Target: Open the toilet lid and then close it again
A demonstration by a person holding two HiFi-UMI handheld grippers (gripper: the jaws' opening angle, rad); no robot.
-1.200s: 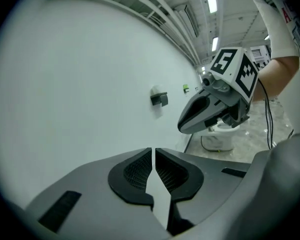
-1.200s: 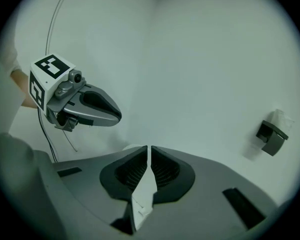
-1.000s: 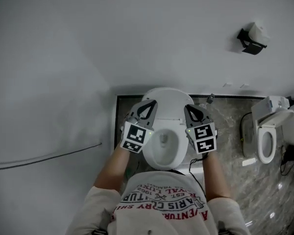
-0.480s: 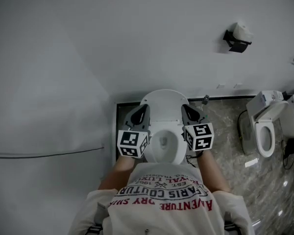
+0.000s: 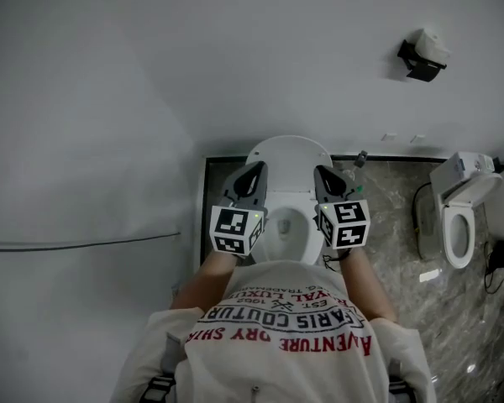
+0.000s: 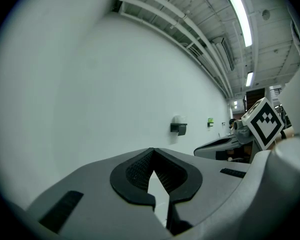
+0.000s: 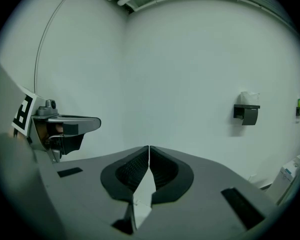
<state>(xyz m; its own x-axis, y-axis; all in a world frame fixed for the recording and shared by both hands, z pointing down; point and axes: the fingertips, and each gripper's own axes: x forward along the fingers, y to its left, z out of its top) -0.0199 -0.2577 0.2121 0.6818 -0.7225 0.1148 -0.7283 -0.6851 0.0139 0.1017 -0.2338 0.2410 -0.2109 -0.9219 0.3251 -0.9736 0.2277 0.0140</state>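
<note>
Toilet lid (image 5: 289, 156): raised, standing against the back wall, long axis upright, inner face toward the person, at the far end of the bowl (image 5: 291, 203).
Left gripper (image 5: 254, 175): jaws clenched, empty, over the bowl's left edge.
Right gripper (image 5: 323, 175): jaws clenched, empty, over the bowl's right edge.

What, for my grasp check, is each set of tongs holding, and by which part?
Nothing is held: the left tongs and the right tongs are both shut, with nothing between their jaws.

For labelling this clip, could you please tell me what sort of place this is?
A toilet room, possibly a mock-up: a white toilet with its lid raised, a second toilet to the right, and a toilet-paper holder on the wall.
</note>
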